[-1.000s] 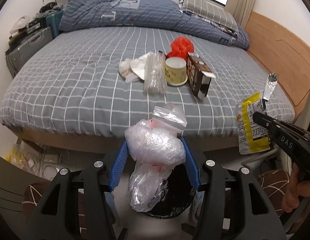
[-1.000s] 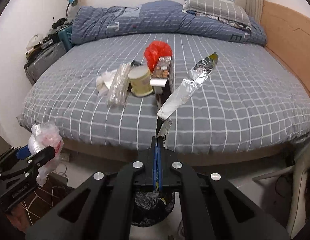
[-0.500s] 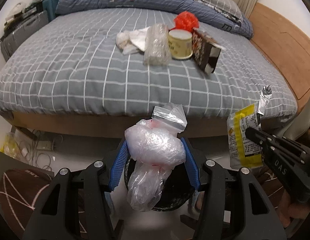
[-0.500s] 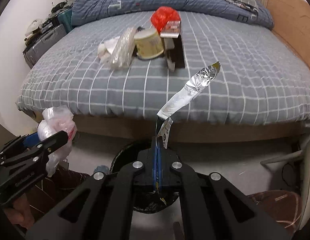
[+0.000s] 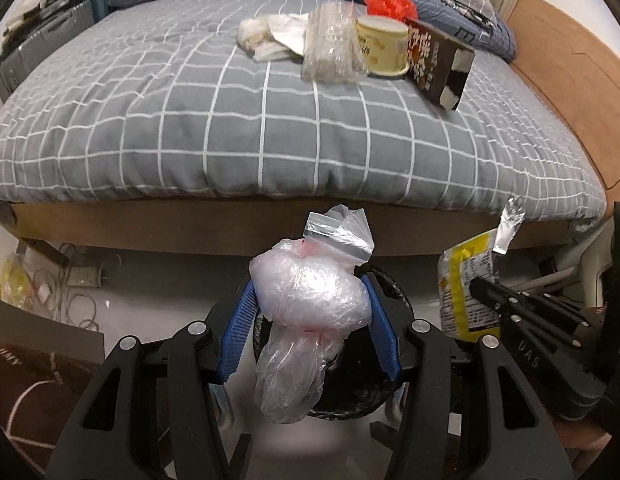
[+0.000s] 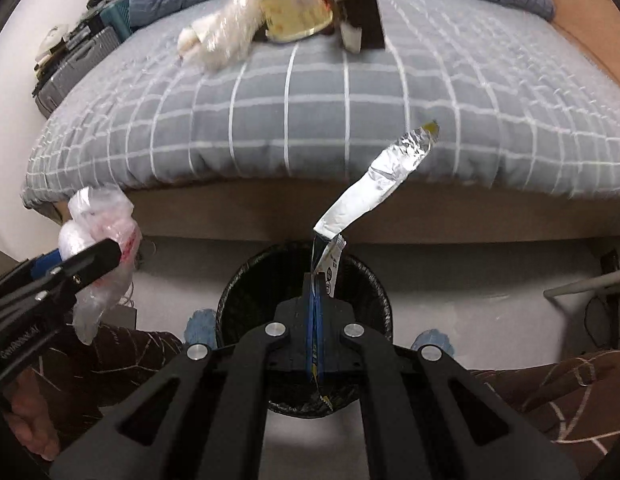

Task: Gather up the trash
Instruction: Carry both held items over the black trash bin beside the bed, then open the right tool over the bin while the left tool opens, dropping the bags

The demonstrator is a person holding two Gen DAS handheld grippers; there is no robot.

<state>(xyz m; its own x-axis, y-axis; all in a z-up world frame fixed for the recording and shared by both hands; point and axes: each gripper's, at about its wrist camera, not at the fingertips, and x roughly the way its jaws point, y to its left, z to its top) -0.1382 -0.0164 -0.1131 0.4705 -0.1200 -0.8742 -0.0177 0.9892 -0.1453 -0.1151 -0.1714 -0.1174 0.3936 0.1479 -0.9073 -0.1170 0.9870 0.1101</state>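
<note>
Above the black bin (image 6: 246,292) at the bed's (image 5: 270,128) near edge, a crumpled plastic bag (image 5: 310,300) is pinched by the left claw (image 5: 310,320) and a foil wrapper (image 6: 370,184) by the tightly closed right claw (image 6: 315,320), presumably for dropping in.

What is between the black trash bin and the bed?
Only bare pale floor separates the black trash bin from the bed in the right wrist view; the silver wrapper merely hangs above it.

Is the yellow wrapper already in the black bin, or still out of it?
Out: the wrapper sticks up above the bin, clamped in the right hand-held gripper.
</note>
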